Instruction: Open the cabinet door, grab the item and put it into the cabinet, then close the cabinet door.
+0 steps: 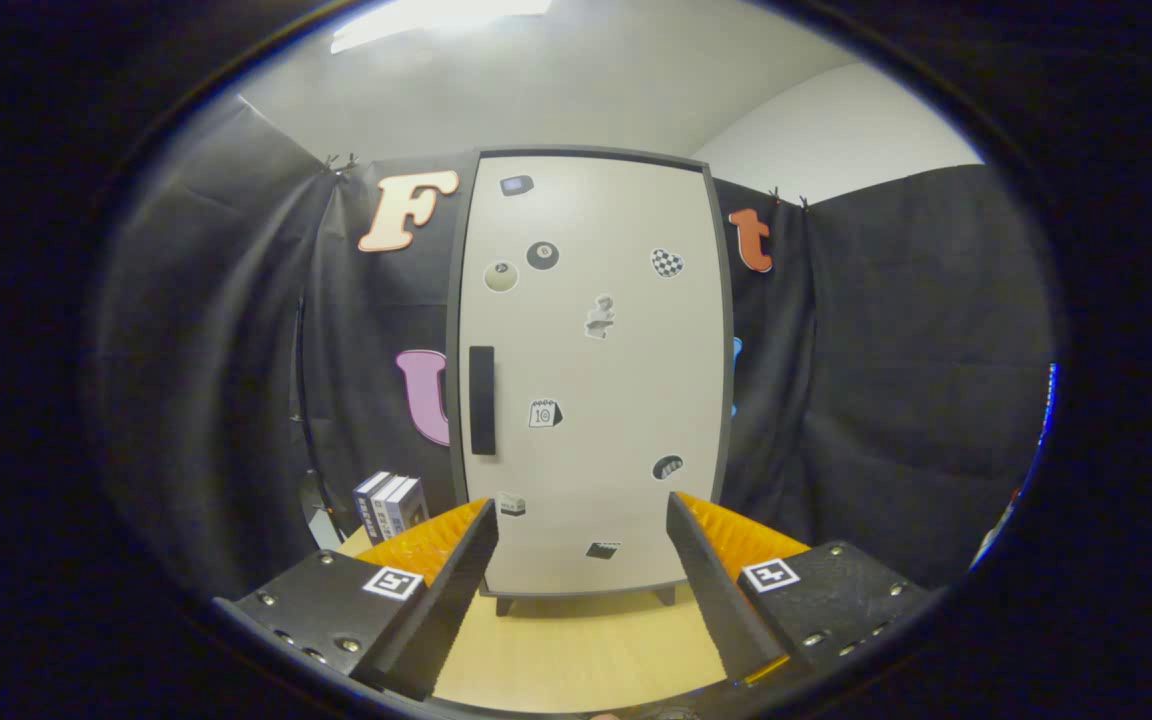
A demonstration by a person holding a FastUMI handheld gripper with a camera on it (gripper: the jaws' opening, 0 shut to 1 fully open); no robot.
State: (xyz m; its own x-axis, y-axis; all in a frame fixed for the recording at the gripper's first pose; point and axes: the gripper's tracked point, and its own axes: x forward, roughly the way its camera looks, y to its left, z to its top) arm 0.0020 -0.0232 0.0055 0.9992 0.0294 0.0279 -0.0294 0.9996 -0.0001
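Standing upright on the wooden table (576, 650), the cabinet (591, 370) faces the gripper (581, 520) straight ahead, and its pale door (626, 400) is fully closed inside a dark frame. On the left side of the door there is a dark vertical handle (482, 400). Several small stickers (542, 255) are spread over the door surface. The cabinet rests on short dark feet (504, 606) near the far edge of the table.

The tongs are spread wide apart and hold nothing; between the two fingers I see only the bare table and the lower part of the door. The fingertips are well short of the cabinet and touch nothing.

To the left of the cabinet, beyond the left finger, a small box with dark and white stripes (391, 505) stands on the table; this seems to be the item for the task, and it is outside the cabinet, near its lower left corner. Black cloth (896, 380) hangs behind and around the cabinet on both sides.
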